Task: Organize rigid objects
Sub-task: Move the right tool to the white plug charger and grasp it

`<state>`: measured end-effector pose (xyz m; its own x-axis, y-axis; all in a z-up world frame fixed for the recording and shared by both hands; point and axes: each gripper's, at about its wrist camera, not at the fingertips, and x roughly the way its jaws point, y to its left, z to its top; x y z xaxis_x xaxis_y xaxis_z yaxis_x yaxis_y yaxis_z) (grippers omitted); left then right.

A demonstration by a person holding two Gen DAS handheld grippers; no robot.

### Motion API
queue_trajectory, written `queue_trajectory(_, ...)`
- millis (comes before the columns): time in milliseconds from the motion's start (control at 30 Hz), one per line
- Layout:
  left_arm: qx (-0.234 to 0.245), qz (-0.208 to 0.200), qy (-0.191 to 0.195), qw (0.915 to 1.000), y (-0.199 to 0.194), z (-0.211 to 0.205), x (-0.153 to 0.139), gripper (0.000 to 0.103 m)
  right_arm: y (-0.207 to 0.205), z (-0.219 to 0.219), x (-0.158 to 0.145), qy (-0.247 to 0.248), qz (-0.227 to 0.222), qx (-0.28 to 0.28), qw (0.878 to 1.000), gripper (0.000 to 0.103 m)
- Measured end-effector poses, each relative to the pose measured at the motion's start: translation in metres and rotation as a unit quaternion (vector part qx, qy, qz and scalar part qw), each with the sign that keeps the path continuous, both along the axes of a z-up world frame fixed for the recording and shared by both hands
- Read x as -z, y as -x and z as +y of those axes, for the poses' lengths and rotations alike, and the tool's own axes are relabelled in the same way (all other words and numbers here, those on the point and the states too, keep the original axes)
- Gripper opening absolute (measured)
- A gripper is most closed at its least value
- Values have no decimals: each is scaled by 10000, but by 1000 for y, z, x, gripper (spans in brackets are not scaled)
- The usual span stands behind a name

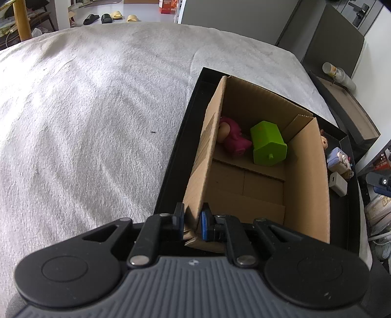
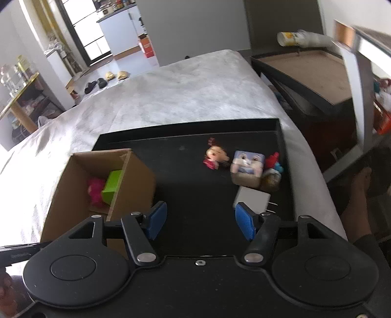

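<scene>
An open cardboard box (image 1: 305,171) (image 2: 136,178) stands on a black tray (image 1: 176,156) (image 2: 185,176) laid on a white bed. A green block (image 1: 268,144) (image 2: 112,187) and a pink toy (image 1: 232,139) (image 2: 95,189) lie inside it. My left gripper (image 1: 191,220) is shut on the box's near left wall. My right gripper (image 2: 199,220) hangs open over the bare tray floor with nothing between its blue pads. Ahead of it on the right lie a white charger (image 2: 251,198) (image 1: 338,183), a pale blue figure (image 2: 246,164) (image 1: 338,159) and a small doll (image 2: 215,155) (image 1: 323,141).
A red and blue toy (image 2: 275,161) lies beside the pale blue figure. A dark side table (image 2: 315,73) with a paper cup (image 2: 293,38) stands past the bed's right edge. Sandals (image 1: 107,17) lie on the far floor. White bedding (image 1: 85,122) spreads left of the tray.
</scene>
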<state>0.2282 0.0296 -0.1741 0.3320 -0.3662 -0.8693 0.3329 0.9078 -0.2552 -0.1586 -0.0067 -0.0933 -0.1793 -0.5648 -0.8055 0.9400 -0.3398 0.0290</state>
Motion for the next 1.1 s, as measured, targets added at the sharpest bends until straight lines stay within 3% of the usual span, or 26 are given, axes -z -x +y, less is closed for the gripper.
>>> queue_trajectory(500,76,-4,-39,10000,2,-1,0,12,59,6,38,-315,141,155,9993,62)
queue_trajectory(833,134,-42,-149,9998,3,-6,-2,12,54,-15,56,-688,590,-447,9949,62)
queue_trajectory(1100,187,-71,-168,9997,4,-6,-2,12,56,-32,69,-860,917,-560,9905,62)
